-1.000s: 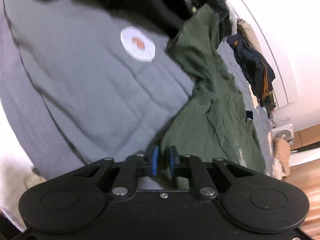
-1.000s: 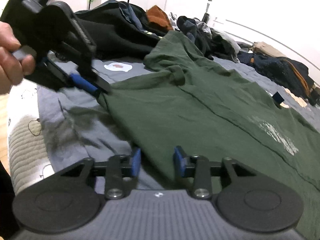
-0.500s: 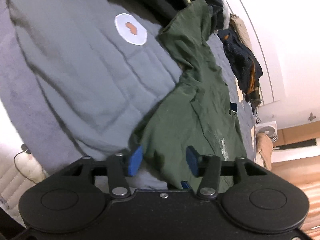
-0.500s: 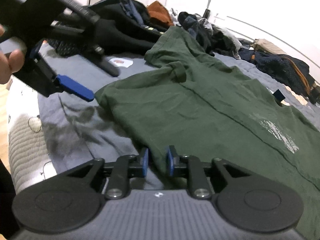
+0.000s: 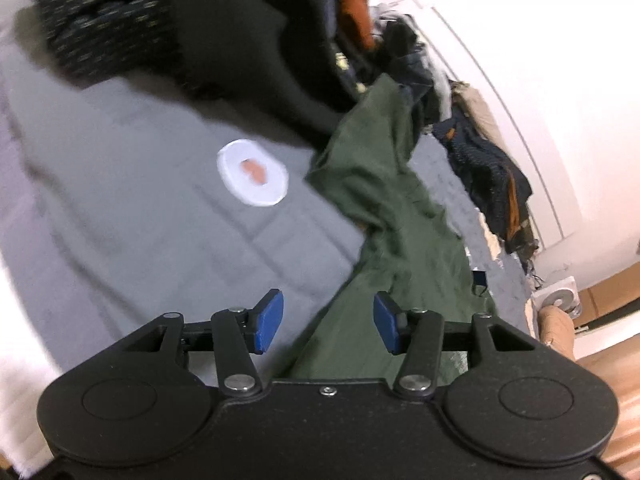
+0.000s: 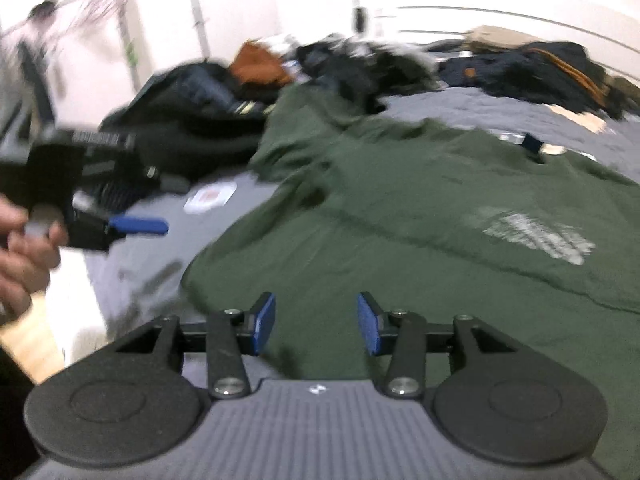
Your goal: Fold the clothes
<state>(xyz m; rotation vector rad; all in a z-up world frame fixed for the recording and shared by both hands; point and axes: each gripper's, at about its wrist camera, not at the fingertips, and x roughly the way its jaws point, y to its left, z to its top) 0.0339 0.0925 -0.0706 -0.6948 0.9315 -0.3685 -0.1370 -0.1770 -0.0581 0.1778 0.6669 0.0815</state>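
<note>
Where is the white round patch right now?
In the left wrist view the white round patch lies on the grey bedspread, just left of the green T-shirt, below the dark clothes pile.

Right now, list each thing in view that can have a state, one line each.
left gripper: open, holding nothing, above the shirt's edge.
right gripper: open, empty, over the shirt.
green T-shirt: spread on the bed, not yet folded, far end rumpled.
grey bedcover: lying flat, lightly creased.
pile of dark clothes: heaped, unfolded.
</note>
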